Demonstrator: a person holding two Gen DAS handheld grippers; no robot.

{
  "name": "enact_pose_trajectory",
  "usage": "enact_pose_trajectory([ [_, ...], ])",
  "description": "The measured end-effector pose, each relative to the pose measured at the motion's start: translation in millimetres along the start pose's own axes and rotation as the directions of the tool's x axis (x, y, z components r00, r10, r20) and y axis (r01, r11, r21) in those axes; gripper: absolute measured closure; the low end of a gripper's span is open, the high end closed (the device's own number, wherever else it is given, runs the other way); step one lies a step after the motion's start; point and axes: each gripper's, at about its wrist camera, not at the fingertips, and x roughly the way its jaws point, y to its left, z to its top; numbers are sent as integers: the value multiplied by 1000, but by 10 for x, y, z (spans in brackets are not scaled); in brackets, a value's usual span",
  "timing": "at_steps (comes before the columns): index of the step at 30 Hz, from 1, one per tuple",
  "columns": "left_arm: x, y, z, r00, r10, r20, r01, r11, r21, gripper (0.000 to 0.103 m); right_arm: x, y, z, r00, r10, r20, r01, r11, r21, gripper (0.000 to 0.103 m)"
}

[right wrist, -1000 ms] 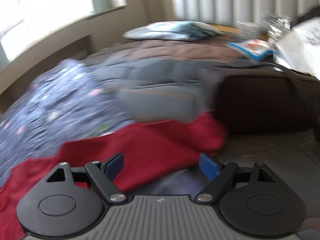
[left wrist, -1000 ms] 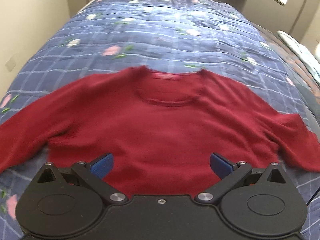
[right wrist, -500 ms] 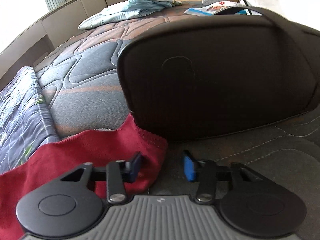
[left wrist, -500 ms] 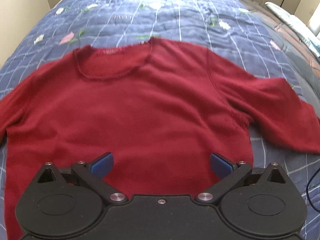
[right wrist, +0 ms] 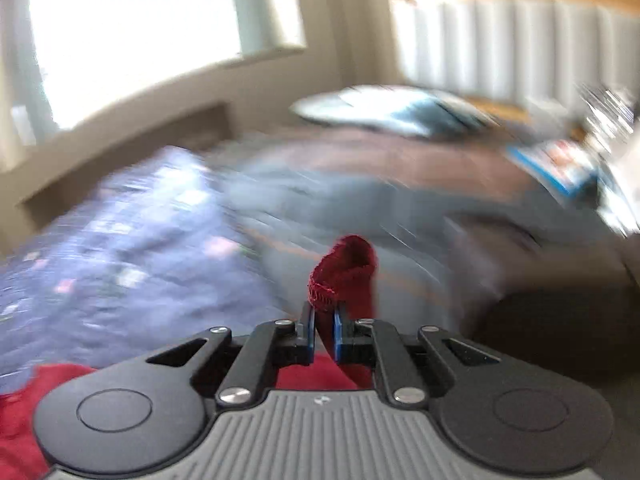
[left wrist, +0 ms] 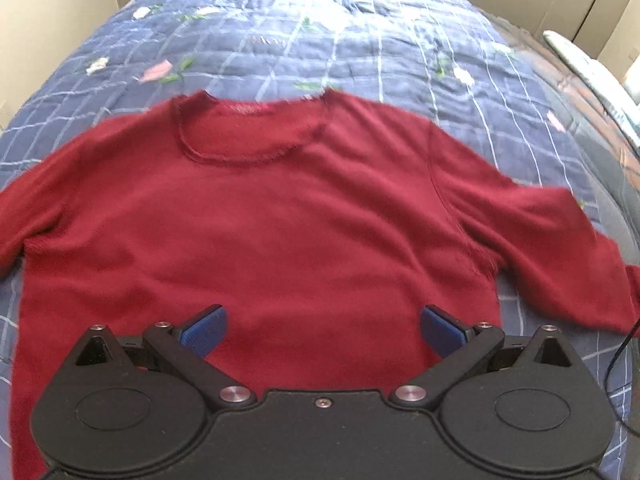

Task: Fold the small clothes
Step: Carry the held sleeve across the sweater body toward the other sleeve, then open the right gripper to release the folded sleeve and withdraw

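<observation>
A dark red sweater (left wrist: 304,232) lies face up on the blue quilt (left wrist: 320,40), neckline away from me and both sleeves spread out sideways. My left gripper (left wrist: 322,324) hovers over its lower body, blue pads wide apart, with nothing between them. In the right wrist view, my right gripper (right wrist: 323,328) has its jaws closing on the sleeve cuff (right wrist: 344,272). The pads pinch the red knit, and the cuff stands bunched above them, lifted off the bed. More red fabric (right wrist: 24,412) shows at the lower left. This view is motion-blurred.
The checked floral quilt covers the left of the bed, with a grey-brown quilted mattress (right wrist: 400,184) to its right. A dark bag (right wrist: 560,320) sits close on the right and a folded light-blue cloth (right wrist: 400,108) lies farther back. A thin black cable (left wrist: 616,356) hangs at the right edge.
My right gripper went from wide open to pinched on the sleeve cuff and rose with it. The left gripper stayed open and drifted sideways over the sweater body.
</observation>
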Motion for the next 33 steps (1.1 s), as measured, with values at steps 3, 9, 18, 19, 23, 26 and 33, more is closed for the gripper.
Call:
enact_pose_trajectory([
  [3,-80,164,67,1000,18,16,-18,1000,-6,1,-185,575,160,988,146,47,-142,986,-86,93],
  [9,-332,704,157,997,34,72,-28,997,-77,1,-269,1785,211,918,395,20,-386,906,-174,93],
  [18,-670,1724,196,982,133,135,-103,973,-205,1,-319,3351,-773,786,570,-239,-618,740,-266,93],
  [19,-687,1834,190,980,145,136,-113,969,-219,1,-282,3503,-937,776,565,-281,-629,729,-271,93],
  [23,-700,2227,130,974,195,120,-157,951,-267,1,-262,3801,-1487,754,524,-395,-644,708,-290,93],
  [26,-677,2455,74,971,215,104,-177,940,-291,1,-195,3880,-1731,751,475,-458,-634,712,-301,90],
  [33,-617,2623,-48,975,210,77,-177,934,-312,1,-393,3550,-1765,744,470,-474,-638,710,-298,30],
])
